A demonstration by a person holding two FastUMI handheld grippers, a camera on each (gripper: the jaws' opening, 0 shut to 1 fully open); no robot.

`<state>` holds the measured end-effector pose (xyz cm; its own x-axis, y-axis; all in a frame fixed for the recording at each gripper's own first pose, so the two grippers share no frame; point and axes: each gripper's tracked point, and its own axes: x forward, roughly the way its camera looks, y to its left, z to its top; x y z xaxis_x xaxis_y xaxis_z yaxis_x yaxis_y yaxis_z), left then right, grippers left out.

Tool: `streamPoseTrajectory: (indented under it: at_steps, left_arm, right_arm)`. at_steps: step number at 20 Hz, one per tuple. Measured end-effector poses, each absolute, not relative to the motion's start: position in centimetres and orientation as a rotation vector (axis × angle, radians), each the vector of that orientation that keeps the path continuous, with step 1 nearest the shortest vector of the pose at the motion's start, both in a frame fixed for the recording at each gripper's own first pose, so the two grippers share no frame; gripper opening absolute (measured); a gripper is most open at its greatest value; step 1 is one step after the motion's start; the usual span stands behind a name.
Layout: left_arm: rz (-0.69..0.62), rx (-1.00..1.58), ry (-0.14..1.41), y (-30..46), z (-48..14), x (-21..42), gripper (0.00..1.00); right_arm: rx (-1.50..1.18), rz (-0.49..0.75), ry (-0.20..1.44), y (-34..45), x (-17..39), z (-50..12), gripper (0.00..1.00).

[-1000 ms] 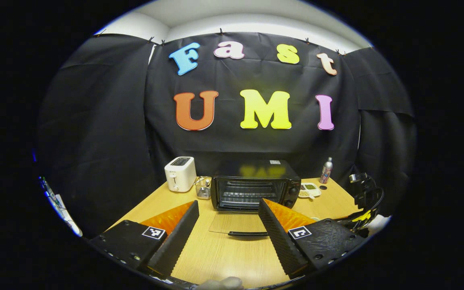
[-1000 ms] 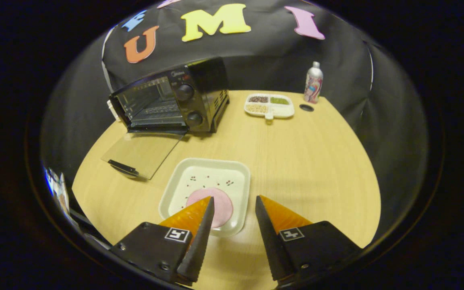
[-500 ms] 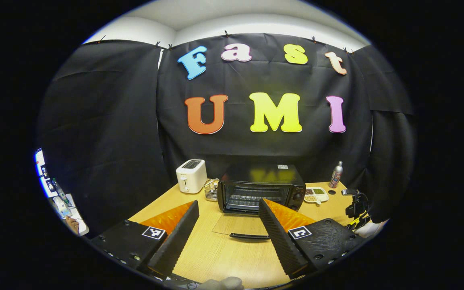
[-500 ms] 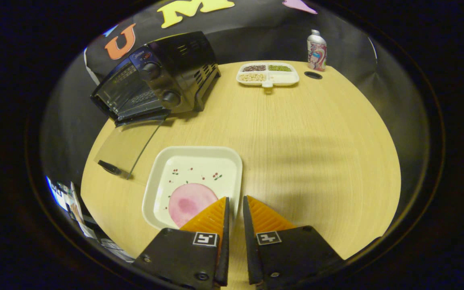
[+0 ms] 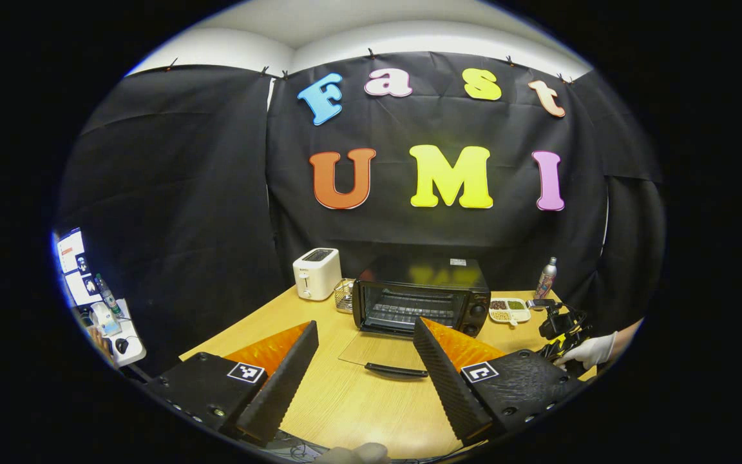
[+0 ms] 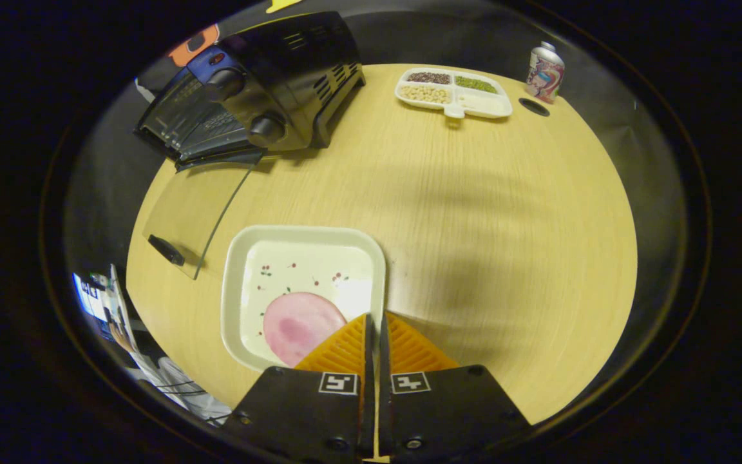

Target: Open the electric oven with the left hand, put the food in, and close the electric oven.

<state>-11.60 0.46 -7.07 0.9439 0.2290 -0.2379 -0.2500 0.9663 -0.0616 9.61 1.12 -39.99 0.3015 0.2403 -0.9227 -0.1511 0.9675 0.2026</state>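
Note:
The black electric oven (image 5: 419,296) stands at the back of the wooden table with its glass door (image 5: 377,351) folded flat and the rack showing. My left gripper (image 5: 366,324) hovers open in front of it, holding nothing. In the right gripper view, a white square plate (image 6: 300,258) with a pink round slice of ham (image 6: 300,325) lies in front of the oven (image 6: 261,84). My right gripper (image 6: 373,317) is shut on the plate's right rim. The right gripper (image 5: 554,322) and a gloved hand (image 5: 587,351) show at the table's right edge.
A white toaster (image 5: 317,272) and a wire basket (image 5: 344,295) sit left of the oven. A divided snack tray (image 6: 455,96) and a drink can (image 6: 543,64) stand at the back right. Bare tabletop (image 6: 506,225) spreads right of the plate.
My right gripper closed from open onto the plate's right rim and tilted further down. My left gripper drew back from the oven, still open.

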Motion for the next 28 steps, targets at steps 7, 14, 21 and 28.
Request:
streamPoseTrajectory:
  at_steps: [7,14,21,28]
  left_arm:
    - [0.204,-0.12,0.208,1.4,-7.2,-11.5,0.95]
    - [0.079,-0.102,0.207,2.2,-6.9,-10.6,0.95]
    - [0.02,-0.079,0.183,3.7,-5.4,-9.1,0.95]
    - [-0.009,-0.021,0.165,4.6,-5.0,-9.0,0.95]
  right_arm:
    - [0.434,0.311,1.261,1.7,8.9,-39.9,0.01]
    - [0.679,0.258,1.095,0.9,7.3,-37.1,0.04]
    - [0.899,0.163,0.911,4.6,5.8,-31.8,0.04]
    - [1.055,0.132,0.77,15.2,8.4,-28.9,0.0]
